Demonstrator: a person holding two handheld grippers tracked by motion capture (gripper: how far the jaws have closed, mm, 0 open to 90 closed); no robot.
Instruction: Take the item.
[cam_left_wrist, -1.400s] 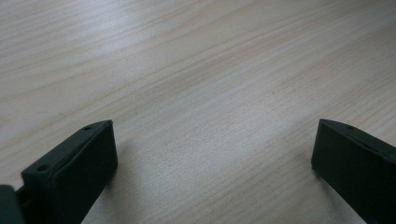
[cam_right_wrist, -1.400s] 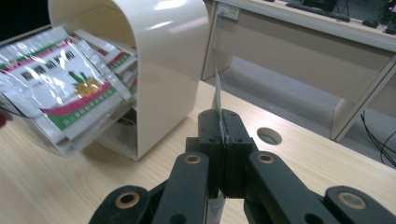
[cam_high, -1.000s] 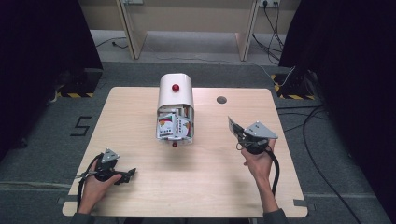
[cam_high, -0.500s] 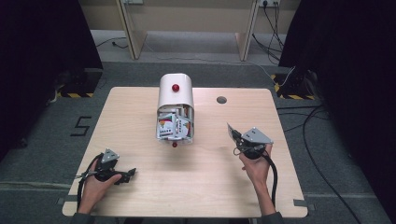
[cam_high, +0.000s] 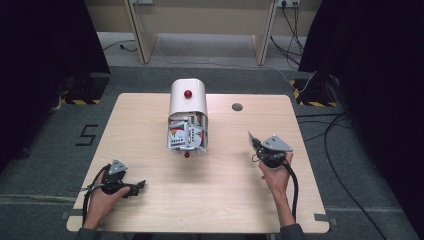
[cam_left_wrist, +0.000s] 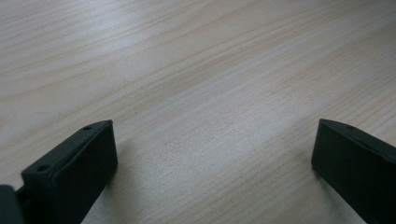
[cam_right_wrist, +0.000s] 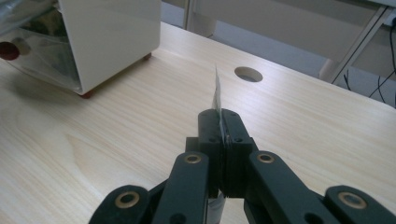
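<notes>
Even light, dark surroundings, soft shadows

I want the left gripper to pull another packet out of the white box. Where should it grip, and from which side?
Grip a packet edge poking out of the white box's open end, coming from the person's side along the table. That end faces the person; the left gripper is open.

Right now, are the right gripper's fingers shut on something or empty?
Shut on a thin packet: the right gripper's fingers press together with its edge standing up between them.
</notes>
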